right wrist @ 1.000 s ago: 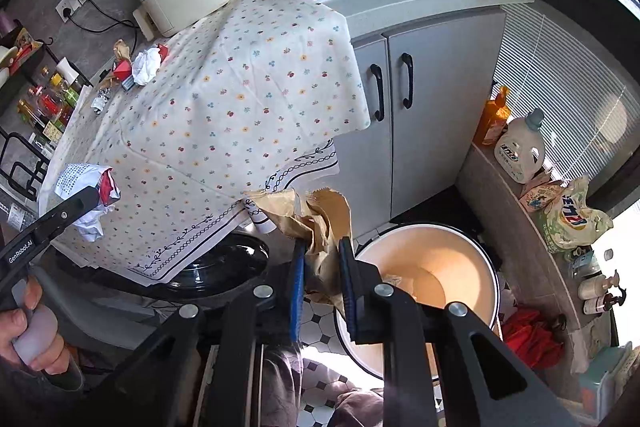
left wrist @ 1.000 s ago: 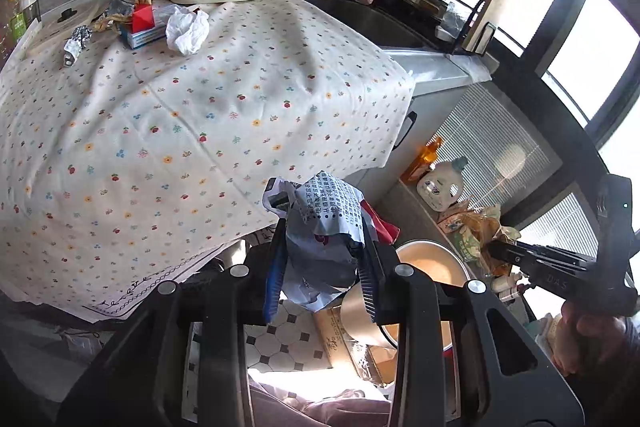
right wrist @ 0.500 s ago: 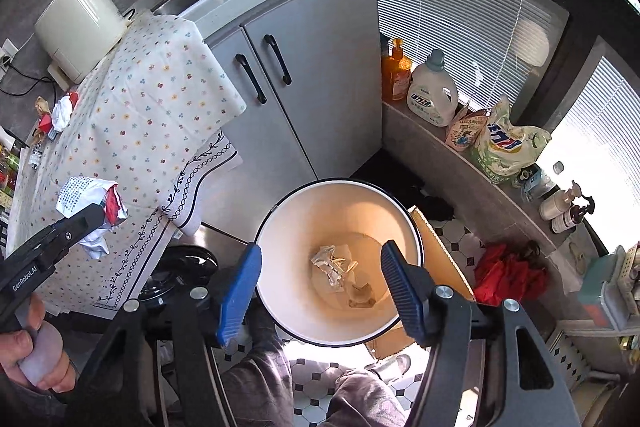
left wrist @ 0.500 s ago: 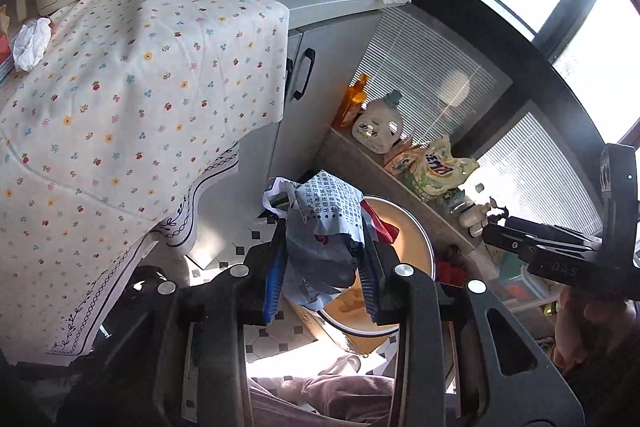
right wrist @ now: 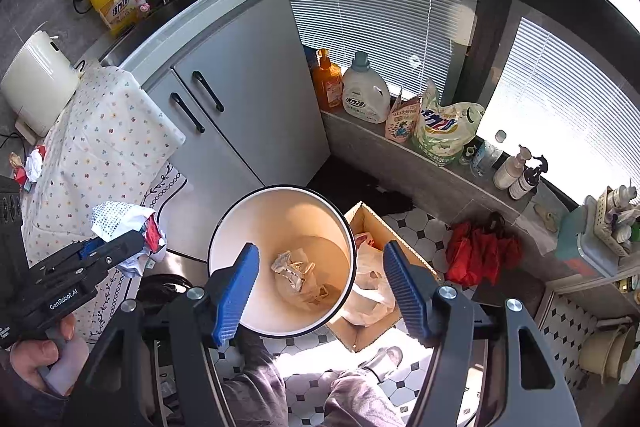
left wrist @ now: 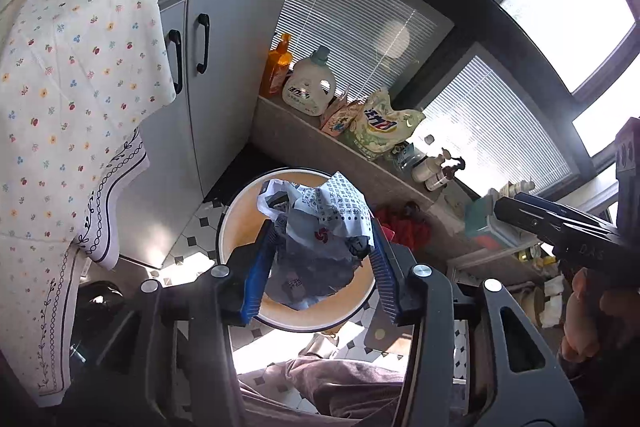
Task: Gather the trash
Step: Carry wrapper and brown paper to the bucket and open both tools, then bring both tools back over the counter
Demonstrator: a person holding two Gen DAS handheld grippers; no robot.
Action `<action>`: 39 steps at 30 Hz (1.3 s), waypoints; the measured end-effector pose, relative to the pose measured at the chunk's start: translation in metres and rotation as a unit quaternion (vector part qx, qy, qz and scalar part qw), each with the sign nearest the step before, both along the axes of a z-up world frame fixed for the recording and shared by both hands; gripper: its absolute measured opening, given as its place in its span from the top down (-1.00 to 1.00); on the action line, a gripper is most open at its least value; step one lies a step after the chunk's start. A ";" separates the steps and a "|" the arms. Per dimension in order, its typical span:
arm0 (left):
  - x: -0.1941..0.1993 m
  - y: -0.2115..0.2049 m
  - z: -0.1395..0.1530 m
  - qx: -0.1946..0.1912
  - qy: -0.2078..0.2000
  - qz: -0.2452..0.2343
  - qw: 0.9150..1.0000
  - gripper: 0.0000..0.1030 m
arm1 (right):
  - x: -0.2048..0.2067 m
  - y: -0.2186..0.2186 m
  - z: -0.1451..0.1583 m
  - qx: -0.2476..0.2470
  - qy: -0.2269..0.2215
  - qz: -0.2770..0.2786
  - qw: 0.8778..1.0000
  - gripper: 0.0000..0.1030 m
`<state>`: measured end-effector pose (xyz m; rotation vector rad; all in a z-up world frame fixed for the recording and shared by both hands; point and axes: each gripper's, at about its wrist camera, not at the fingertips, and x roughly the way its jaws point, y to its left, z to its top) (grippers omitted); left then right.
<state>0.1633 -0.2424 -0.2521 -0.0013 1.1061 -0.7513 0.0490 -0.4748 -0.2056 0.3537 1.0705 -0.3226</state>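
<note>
The left gripper [left wrist: 324,267] hangs over the bin [left wrist: 236,211] at lower centre of the left view, and its jaws have just been opening; the crumpled wrapper [left wrist: 320,227], white with printed text, sits between the blue pads [left wrist: 258,275], touching both, though whether they still press on it cannot be told. In the right view the same wrapper [right wrist: 128,227] shows at the left edge, bunched at the tip of the left gripper, to the left of the bin's rim. The right gripper [right wrist: 320,287] has its fingers well apart with nothing between them; they frame the bin [right wrist: 224,227], where crumpled brown paper [right wrist: 296,275] lies on the bottom. Just right of the bin stands a cardboard box [right wrist: 368,215] holding a pale plastic bag [right wrist: 372,287]. A floral cloth [right wrist: 100,139] hangs over the table to the left of the bin, with more scraps [right wrist: 32,163] on it near the left edge. Behind the bin are grey cupboard doors [right wrist: 248,99]; along a ledge to the right stand an orange bottle [right wrist: 326,83], a white jug [right wrist: 364,95] and a refill pouch [right wrist: 440,127]. A red cloth [right wrist: 480,251] lies on the tiled floor at the right, and the person's trouser legs [right wrist: 304,395] fill the bottom centre.
</note>
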 end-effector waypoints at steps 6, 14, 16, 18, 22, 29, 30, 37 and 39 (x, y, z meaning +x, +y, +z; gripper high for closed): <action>-0.003 0.008 0.011 -0.023 -0.008 0.003 1.000 -0.48 | 0.000 0.004 0.000 0.004 -0.002 0.004 1.000 -0.25; 0.001 0.081 0.038 0.000 -0.040 0.099 0.994 -0.63 | 0.033 0.046 0.008 0.019 -0.026 0.062 0.998 -0.48; 0.001 0.103 0.047 0.018 -0.056 0.131 0.990 -0.71 | 0.042 0.059 0.013 0.029 -0.038 0.076 0.996 -0.71; 0.001 0.124 0.058 0.027 -0.069 0.160 0.984 -0.72 | 0.052 0.071 0.019 0.047 -0.048 0.092 0.993 -0.73; -0.004 0.163 0.081 0.040 -0.097 0.211 0.972 -0.79 | 0.072 0.099 0.033 0.045 -0.061 0.128 0.989 -0.83; -0.011 0.220 0.104 0.044 -0.120 0.271 0.954 -0.84 | 0.103 0.142 0.053 0.046 -0.086 0.170 0.981 -0.85; -0.011 0.226 0.106 0.043 -0.122 0.277 0.952 -0.84 | 0.108 0.149 0.055 0.045 -0.088 0.177 0.979 -0.85; -0.006 0.267 0.116 0.042 -0.132 0.306 0.942 -0.85 | 0.136 0.201 0.069 0.042 -0.100 0.219 0.970 -0.85; -0.003 0.280 0.118 0.039 -0.136 0.313 0.939 -0.85 | 0.144 0.214 0.072 0.045 -0.102 0.225 0.968 -0.85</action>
